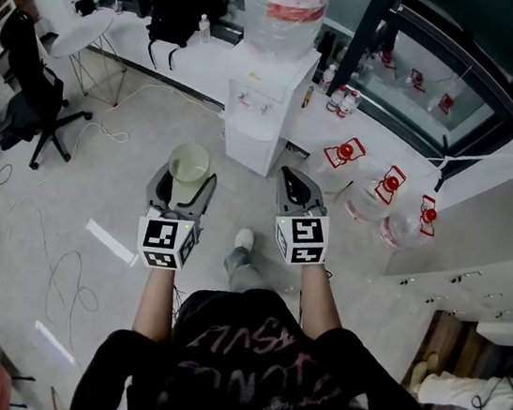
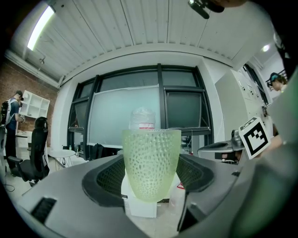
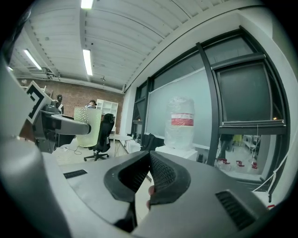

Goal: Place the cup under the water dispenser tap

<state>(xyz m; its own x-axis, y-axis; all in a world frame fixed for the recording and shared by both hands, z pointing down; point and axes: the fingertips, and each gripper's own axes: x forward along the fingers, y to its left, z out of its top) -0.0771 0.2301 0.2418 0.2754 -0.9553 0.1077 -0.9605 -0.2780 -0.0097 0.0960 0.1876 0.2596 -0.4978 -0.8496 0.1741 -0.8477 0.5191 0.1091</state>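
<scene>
A pale green dimpled cup (image 2: pixel 151 163) stands upright between the jaws of my left gripper (image 1: pixel 184 184), which is shut on it; the same cup (image 1: pixel 189 162) shows from above in the head view and the cup (image 3: pixel 87 126) appears at the left of the right gripper view. The white water dispenser (image 1: pixel 265 106) with a clear bottle (image 1: pixel 286 6) on top stands ahead, some way beyond both grippers, its taps (image 1: pixel 254 104) facing me. My right gripper (image 1: pixel 298 194) is level with the left one, shut with nothing between its jaws.
Several clear water jugs with red caps (image 1: pixel 389 193) lie on the floor right of the dispenser. A black office chair (image 1: pixel 28 91) and a round white table (image 1: pixel 80 32) stand at the left. Cables (image 1: pixel 68 268) trail over the floor. A person (image 2: pixel 11 121) stands far left.
</scene>
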